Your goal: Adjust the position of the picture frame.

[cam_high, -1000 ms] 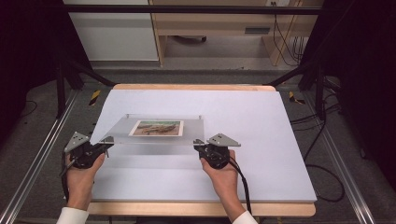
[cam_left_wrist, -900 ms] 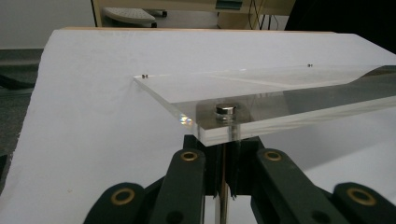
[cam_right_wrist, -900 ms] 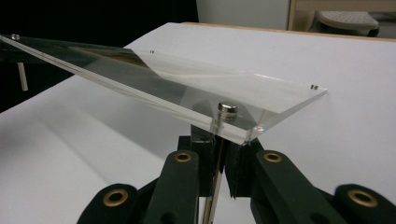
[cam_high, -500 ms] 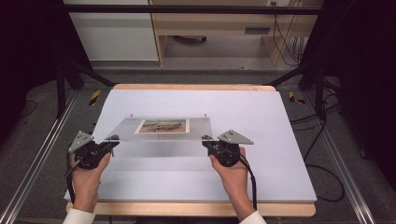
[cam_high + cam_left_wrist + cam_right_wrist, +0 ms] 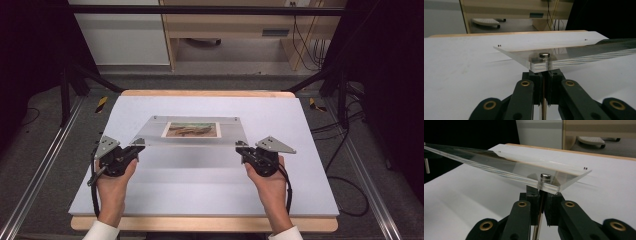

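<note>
Both hands have pulled the clear frame (image 5: pixel 195 137) nearer and higher than before. Its long side runs from the left gripper (image 5: pixel 136 148) across to the right gripper (image 5: pixel 242 149). Each gripper is closed tight on a metal leg under a near corner. See-through plates hold a small picture (image 5: pixel 191 129) above the worktop (image 5: pixel 210 195).

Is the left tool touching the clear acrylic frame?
Touching. In the left gripper view the left tool has its jaws shut on a thin post under the clear acrylic frame's near corner.
</note>
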A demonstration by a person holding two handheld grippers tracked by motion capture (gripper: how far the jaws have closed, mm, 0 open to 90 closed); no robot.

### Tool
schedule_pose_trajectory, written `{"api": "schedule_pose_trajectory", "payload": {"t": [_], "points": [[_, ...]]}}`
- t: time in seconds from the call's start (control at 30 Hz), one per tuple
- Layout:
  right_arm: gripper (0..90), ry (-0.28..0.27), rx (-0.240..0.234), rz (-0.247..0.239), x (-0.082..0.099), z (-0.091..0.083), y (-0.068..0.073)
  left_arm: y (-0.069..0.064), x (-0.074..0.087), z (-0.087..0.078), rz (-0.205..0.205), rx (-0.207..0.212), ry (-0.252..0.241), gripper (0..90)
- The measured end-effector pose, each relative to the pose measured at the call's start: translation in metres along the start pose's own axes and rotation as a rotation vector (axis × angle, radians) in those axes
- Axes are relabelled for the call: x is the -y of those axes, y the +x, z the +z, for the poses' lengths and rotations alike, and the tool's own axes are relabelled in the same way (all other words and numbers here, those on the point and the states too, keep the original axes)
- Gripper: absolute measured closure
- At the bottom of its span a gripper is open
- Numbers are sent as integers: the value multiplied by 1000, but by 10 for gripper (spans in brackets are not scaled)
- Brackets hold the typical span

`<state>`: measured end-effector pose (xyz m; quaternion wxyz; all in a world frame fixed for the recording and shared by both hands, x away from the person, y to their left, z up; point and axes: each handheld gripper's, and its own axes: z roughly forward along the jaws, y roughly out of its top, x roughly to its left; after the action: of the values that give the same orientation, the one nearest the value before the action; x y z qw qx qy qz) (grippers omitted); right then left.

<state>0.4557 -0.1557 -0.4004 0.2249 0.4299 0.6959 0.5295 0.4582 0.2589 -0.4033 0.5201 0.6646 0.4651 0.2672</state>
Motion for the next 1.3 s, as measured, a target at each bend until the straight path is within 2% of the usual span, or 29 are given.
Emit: {"api": "schedule_pose_trajectory", "payload": {"t": [0.07,0.13,0.27,0.5,0.57,0.73,0.93,1.07,1.3], "points": [[834,-3,6,-1,0,-3,-2,-7,-1,4,12,5,-7,841],[833,-9,23,-2,2,-12,-11,-14,-3,9,23,13,-15,841],[834,-19,45,-1,2,-20,-21,-25,-5,18,24,33,-23,841],[834,-25,74,-3,3,-27,-32,-36,-3,29,24,58,-29,840],[834,-18,100,-13,5,-27,-34,-39,1,29,31,63,-33,838],[833,-11,98,-10,9,-26,-34,-39,8,29,7,68,-25,839],[833,-7,103,-8,10,-26,-38,-42,10,32,15,73,-31,839],[833,-3,126,-11,12,-25,-39,-43,15,35,8,75,-35,839],[832,7,123,-10,14,-23,-40,-41,19,37,2,71,-39,839]]}}
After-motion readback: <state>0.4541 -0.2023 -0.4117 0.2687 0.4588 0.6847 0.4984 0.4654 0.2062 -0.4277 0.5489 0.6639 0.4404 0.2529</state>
